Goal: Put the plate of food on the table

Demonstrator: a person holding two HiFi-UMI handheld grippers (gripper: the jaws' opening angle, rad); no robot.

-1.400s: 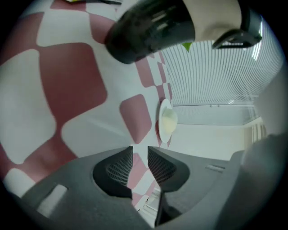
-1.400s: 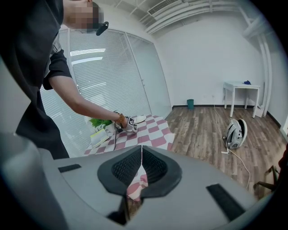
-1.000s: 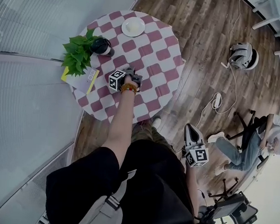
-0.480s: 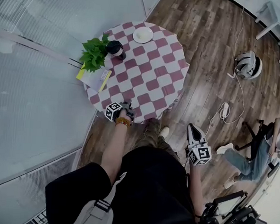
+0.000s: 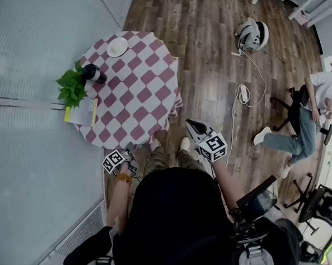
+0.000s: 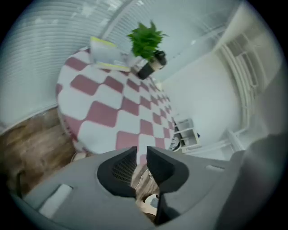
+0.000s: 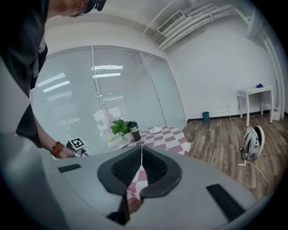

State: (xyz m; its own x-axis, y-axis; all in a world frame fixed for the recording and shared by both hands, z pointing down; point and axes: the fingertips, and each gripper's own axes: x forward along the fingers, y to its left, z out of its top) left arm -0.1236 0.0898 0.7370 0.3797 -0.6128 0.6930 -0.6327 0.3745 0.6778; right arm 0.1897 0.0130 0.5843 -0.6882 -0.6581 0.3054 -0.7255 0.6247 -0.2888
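Note:
A white plate (image 5: 117,46) with pale food sits on the far side of the round table (image 5: 136,93), which wears a red-and-white checked cloth. In the right gripper view the plate (image 7: 156,130) lies far off on the table (image 7: 173,137). My left gripper (image 5: 130,154) hangs off the table's near edge, over the floor; its jaws stand a narrow gap apart with nothing between them (image 6: 141,155). My right gripper (image 5: 191,125) is held low to the right of the table, shut and empty (image 7: 141,152).
A potted plant (image 5: 71,88), a black cup (image 5: 92,73) and a yellow book (image 5: 82,112) occupy the table's left edge, by the glass wall. On the wooden floor lie a white round device (image 5: 251,33) and a power strip (image 5: 242,93). A seated person (image 5: 313,107) is at the right.
The left gripper has drawn back from over the table to past its near edge. The view has backed away and turned, so the table now lies farther up and left.

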